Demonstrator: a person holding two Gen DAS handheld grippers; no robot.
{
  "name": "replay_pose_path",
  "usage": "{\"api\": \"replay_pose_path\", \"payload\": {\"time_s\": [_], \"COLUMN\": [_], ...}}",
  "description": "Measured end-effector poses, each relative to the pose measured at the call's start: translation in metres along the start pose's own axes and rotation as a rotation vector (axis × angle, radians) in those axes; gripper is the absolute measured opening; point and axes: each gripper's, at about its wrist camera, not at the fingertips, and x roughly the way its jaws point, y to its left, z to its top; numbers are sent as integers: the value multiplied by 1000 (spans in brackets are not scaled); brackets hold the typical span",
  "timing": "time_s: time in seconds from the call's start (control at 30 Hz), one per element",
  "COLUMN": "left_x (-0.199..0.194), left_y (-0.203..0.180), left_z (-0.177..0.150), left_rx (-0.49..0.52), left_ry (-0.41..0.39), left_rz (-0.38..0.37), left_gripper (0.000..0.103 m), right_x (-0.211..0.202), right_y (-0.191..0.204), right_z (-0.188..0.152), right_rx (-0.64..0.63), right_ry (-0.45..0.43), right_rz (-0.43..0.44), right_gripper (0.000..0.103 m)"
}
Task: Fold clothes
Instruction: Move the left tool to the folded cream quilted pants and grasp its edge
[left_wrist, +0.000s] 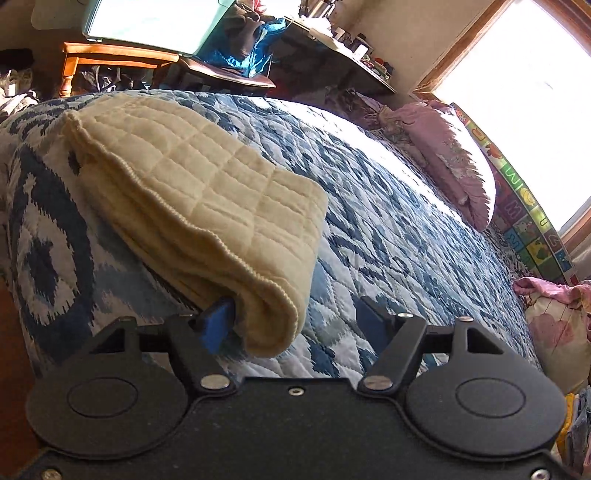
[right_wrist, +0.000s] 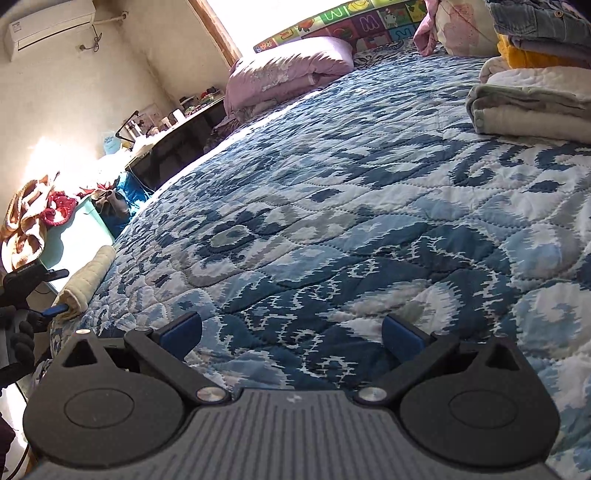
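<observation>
A folded cream quilted cloth (left_wrist: 192, 192) lies on the blue patterned bedspread (left_wrist: 388, 221) near the bed's edge. My left gripper (left_wrist: 295, 321) is open, its jaws wide apart around the cloth's near rolled end. The left blue pad (left_wrist: 216, 325) touches that end; the right pad stands clear of it. In the right wrist view the same cloth (right_wrist: 88, 280) shows at the far left edge of the bed, with a gloved hand (right_wrist: 18, 343) behind it. My right gripper (right_wrist: 291, 334) hovers open low over the bare bedspread (right_wrist: 332, 221), holding nothing.
A stack of folded clothes (right_wrist: 535, 107) sits at the bed's far right. Pink pillows (right_wrist: 288, 70) and a colourful alphabet mat (right_wrist: 369, 22) line the window side. A teal bin (right_wrist: 74, 236), a cluttered desk (right_wrist: 177, 140) and a wooden chair (left_wrist: 110, 59) stand beside the bed.
</observation>
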Motion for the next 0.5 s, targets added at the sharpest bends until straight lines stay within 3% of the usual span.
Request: {"api": "replay_pose_path", "payload": {"time_s": [0.07,0.17,0.37,0.5], "left_x": [8,14,8,12], "left_y": [-5,-7,-28,-53], "left_z": [2,1,-4,-2], "left_rx": [29,53,143,96], "left_ry": [-9,-19,-67,-44], "left_rz": [56,98,113,39], "left_gripper": [43,27,19,18], "right_x": [1,3,10,4], "right_y": [-2,-4,-10,-14], "right_z": [0,-1,-1,0], "right_rx": [10,24,60,87], "right_ry": [8,21,5,-24], "right_rz": [10,24,40,42], "right_gripper": [103,103,103,103]}}
